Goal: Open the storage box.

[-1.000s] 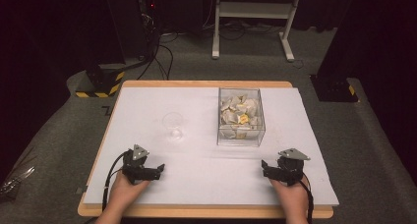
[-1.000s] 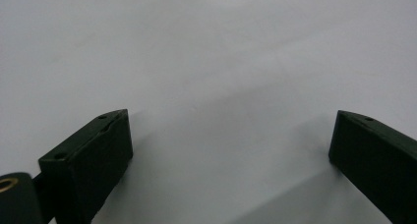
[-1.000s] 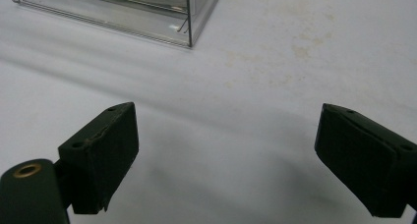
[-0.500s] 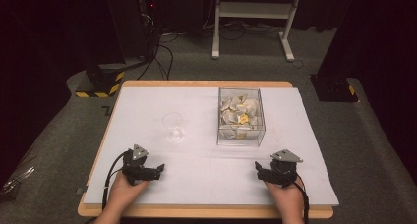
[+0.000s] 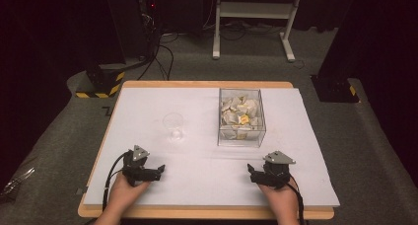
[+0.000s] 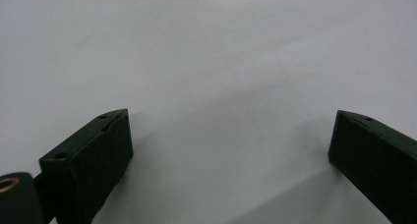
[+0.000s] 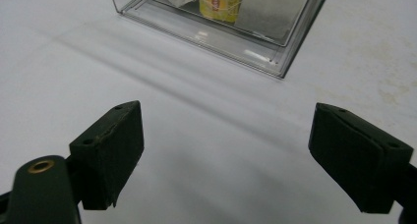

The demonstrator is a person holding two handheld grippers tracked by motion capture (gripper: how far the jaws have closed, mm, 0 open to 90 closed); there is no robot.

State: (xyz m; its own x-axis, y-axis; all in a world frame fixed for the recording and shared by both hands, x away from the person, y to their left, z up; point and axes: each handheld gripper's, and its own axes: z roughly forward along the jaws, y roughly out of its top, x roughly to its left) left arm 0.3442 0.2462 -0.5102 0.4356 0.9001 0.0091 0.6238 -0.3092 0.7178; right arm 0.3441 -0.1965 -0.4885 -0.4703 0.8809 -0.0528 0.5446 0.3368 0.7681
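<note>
My 2 black grippers, left [image 5: 158,169] and right [image 5: 252,171], both open, empty, on smooth white table [image 5: 207,161], near clear square box [image 5: 240,117] of crumpled packets, rounded glass [image 5: 173,126].

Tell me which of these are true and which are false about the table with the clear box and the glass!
1. The clear box holds small packets. True.
2. The glass lies tipped on its side. False: it stands upright on the white table.
3. The right gripper is holding a packet. False: its jaws stand open with only bare table between them.
4. The glass is to the left of the box in the high view. True.
5. The left gripper is inside the box. False: it rests near the table's front edge, jaws open.
</note>
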